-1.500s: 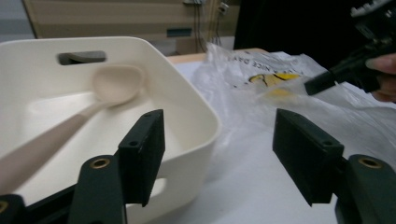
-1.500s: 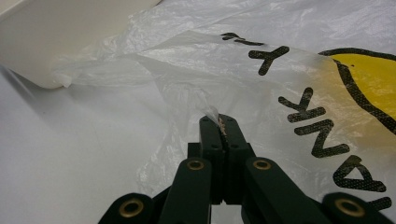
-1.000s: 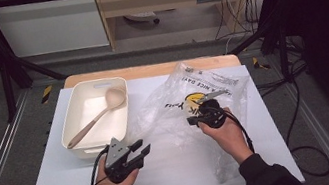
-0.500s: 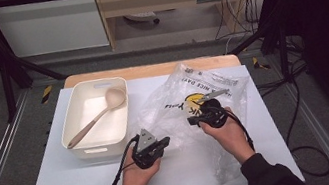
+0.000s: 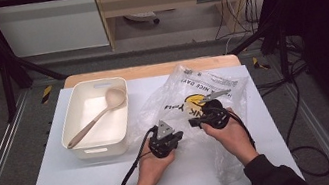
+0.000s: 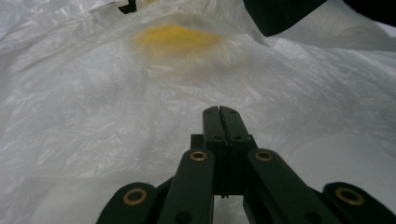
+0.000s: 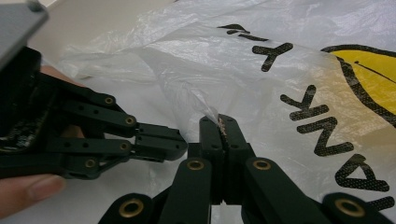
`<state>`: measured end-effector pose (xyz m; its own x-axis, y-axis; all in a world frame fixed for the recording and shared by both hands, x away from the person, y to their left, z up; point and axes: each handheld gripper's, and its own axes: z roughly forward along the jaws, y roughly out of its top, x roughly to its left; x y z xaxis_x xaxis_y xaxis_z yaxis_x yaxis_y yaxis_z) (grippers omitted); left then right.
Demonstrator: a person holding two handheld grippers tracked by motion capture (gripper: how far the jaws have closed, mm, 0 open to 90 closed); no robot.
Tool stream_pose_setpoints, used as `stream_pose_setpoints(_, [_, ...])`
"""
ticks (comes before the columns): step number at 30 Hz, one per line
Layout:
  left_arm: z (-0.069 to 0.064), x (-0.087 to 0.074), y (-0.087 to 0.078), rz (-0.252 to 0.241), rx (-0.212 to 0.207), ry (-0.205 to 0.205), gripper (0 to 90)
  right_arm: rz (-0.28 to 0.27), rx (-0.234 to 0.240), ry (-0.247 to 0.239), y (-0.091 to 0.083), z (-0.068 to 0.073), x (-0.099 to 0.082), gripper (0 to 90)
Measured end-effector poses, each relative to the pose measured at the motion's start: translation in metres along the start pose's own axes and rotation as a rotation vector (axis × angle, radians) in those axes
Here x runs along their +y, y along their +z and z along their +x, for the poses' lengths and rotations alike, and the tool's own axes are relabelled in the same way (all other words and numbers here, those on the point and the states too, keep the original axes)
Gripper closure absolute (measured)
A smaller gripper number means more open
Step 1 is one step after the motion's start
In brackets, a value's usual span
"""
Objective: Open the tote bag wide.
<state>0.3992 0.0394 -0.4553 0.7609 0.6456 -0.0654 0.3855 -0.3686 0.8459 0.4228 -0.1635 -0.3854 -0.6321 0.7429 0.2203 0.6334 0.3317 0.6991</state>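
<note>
A white tub with a wooden spoon in it stands well to the left of the left gripper. That gripper's jaws have just closed and now meet; whether any film of the plastic bag is caught between them cannot be told. Just to its right, the right gripper has its jaws clamped on a fold of the bag, which spreads ahead of both tools.
</note>
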Motion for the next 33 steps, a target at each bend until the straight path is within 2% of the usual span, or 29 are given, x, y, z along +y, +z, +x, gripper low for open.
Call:
stream_pose_setpoints(2, [-0.001,0.001,0.004,0.029,0.008,-0.001,90.0,-0.002,0.001,-0.002,0.000,-0.001,0.000,90.0])
stream_pose_setpoints(5, [-0.001,0.003,0.007,0.029,0.007,-0.016,90.0,-0.006,0.005,-0.001,-0.002,-0.001,0.001,90.0])
stream_pose_setpoints(9, [-0.005,0.005,0.014,0.088,0.027,0.017,90.0,-0.013,0.004,-0.005,-0.004,0.000,0.005,90.0])
stream_pose_setpoints(15, [-0.008,0.006,0.019,0.132,0.040,0.040,90.0,-0.024,0.001,-0.009,-0.009,-0.001,0.014,90.0])
stream_pose_setpoints(30, [-0.007,0.006,0.019,0.134,0.039,0.039,90.0,-0.069,-0.022,-0.027,-0.022,-0.004,0.047,90.0])
stream_pose_setpoints(33, [-0.007,0.006,0.019,0.132,0.039,0.037,90.0,-0.077,-0.014,-0.022,-0.022,-0.004,0.053,90.0])
